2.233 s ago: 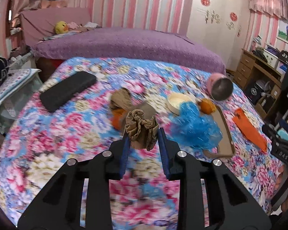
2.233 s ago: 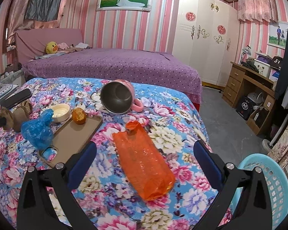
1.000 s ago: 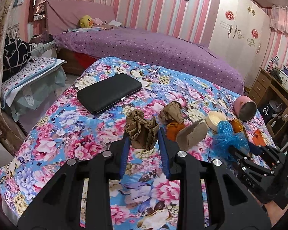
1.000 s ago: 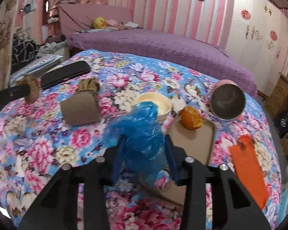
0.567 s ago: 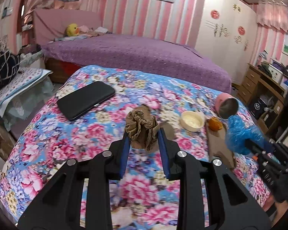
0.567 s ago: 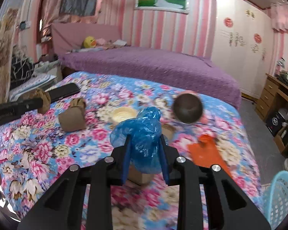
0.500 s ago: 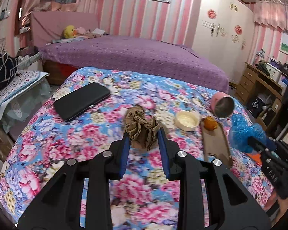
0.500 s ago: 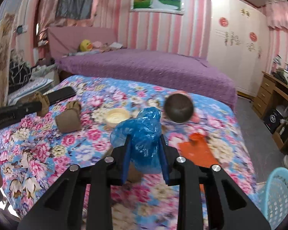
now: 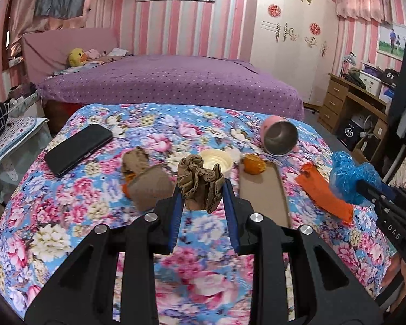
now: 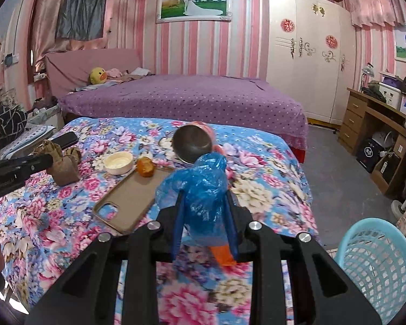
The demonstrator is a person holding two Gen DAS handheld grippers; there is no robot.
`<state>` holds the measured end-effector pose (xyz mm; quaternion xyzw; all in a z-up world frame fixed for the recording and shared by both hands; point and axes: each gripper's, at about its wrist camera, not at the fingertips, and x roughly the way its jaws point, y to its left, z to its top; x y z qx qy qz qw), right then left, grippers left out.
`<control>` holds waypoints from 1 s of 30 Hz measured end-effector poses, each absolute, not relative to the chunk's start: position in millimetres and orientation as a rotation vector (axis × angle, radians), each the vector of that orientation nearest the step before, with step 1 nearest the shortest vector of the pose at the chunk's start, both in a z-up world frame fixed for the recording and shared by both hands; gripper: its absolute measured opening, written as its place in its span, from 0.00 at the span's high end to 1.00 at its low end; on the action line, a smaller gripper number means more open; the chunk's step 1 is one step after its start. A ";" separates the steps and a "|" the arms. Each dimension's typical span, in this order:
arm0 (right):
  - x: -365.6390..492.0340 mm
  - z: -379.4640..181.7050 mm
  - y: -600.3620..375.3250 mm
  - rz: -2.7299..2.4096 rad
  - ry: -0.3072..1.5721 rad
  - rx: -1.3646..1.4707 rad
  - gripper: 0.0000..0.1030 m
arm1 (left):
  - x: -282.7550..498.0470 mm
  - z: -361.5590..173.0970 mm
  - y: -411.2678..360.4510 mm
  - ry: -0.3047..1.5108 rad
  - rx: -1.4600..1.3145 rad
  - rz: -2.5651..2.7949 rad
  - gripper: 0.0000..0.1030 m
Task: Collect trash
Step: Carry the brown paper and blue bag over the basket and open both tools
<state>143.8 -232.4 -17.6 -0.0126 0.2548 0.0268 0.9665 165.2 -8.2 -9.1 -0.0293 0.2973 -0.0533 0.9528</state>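
My left gripper (image 9: 202,189) is shut on a crumpled brown paper wad (image 9: 200,181) and holds it above the floral bedspread (image 9: 67,216). My right gripper (image 10: 203,197) is shut on a blue plastic bag (image 10: 200,184), lifted over the bed's near right part; the bag also shows at the right of the left wrist view (image 9: 346,176). A light blue basket (image 10: 376,265) stands on the floor at the lower right of the bed. An orange bag (image 9: 324,192) and a brown paper bag (image 9: 149,187) lie on the bedspread.
On the bed also lie a brown phone case (image 9: 262,192) with an orange bun (image 9: 253,163), a white bowl (image 9: 216,159), a tipped pink cup (image 9: 278,138) and a black phone (image 9: 78,149). A purple bed (image 10: 189,100) stands behind and a wooden desk (image 10: 370,119) at the right.
My right gripper has closed on the blue bag, lifted it off the bed and swung right, bringing the basket into view. My left gripper has carried the paper wad rightward.
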 end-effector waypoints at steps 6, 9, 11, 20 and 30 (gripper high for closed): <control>141.9 -17.6 -249.2 0.040 0.514 -0.020 0.73 | 167.3 -12.8 -32.8 0.608 -0.030 -0.120 0.73; 141.3 -18.2 -255.1 0.033 0.516 -0.033 0.73 | 167.5 -13.3 -42.3 0.605 -0.020 -0.123 0.73; 139.7 -18.1 -260.7 0.028 0.515 -0.044 0.73 | 167.8 -14.1 -48.3 0.606 -0.019 -0.126 0.73; 124.2 -13.1 -301.4 -0.019 0.496 -0.028 0.73 | 166.5 -18.2 -85.1 0.600 0.016 -0.147 0.73; 105.6 -13.4 -373.4 -0.110 0.503 0.022 0.73 | 150.1 -15.4 -126.9 0.572 0.056 -0.205 0.73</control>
